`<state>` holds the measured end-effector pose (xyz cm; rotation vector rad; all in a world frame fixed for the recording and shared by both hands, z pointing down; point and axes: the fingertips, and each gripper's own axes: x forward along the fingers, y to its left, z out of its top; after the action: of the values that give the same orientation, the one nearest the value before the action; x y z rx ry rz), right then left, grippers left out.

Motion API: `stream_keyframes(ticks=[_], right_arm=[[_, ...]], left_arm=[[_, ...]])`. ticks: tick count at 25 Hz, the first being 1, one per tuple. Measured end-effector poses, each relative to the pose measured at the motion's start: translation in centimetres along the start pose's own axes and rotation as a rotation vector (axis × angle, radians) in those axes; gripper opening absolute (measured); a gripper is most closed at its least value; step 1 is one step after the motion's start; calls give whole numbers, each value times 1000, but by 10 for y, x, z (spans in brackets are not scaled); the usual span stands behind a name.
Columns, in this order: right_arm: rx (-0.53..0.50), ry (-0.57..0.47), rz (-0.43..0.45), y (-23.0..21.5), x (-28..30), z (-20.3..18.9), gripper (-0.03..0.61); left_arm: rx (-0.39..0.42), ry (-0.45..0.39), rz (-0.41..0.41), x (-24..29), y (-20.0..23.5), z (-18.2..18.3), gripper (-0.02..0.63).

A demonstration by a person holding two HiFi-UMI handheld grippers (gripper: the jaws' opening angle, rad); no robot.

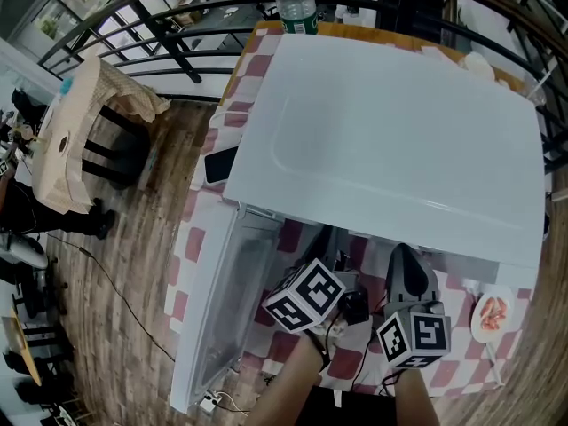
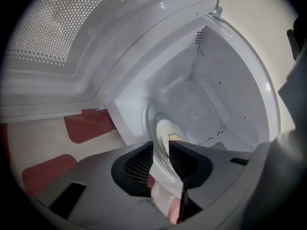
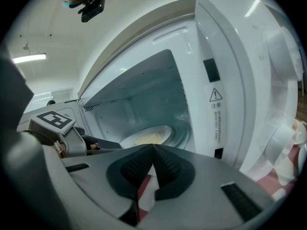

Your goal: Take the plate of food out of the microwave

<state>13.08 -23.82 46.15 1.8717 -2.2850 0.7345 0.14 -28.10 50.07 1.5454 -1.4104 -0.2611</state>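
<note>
Nearest, at the front edge of the counter [image 1: 191, 242]: left gripper [image 2: 161, 143] spread wide, clamping nothing, aimed into the open microwave [image 1: 399, 140]. Probably lined up to take the near rim of the plate of food [image 2: 165, 135].

Just beside it: right gripper [image 3: 153, 146] fully closed, empty, parked at the cavity mouth. Likely kept out of the way so as not to crowd the reach.

Off to the front right corner: small second plate [image 1: 491, 313], untouched.

Swung out left: door [image 1: 222, 300], well clear of the opening.

Further in: plate of food flat on the turntable, mid-cavity, visible through the left gap but not yet between the pads.

Next, by judgement: go in low, close on the rim, keep level coming out to avoid spilling.
</note>
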Motion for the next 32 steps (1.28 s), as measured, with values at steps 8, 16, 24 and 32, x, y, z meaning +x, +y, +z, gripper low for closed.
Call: stream_keyframes(ticks=[8,16,24,32], right_arm=[[4,0,-1,-2,0,-1,-5],[14,3,4,0,2,-3,-5],[15,3,15,5,2,-3,-5],[21,8,14,7,-1,-4,-5]], left_arm=[[11,3,6,1,3,0,132],[65,10,-6,-1,-2,1,106],[23,20,-28,-6,0,-2,83],[22,23,-49,-14,-2,-4,74]])
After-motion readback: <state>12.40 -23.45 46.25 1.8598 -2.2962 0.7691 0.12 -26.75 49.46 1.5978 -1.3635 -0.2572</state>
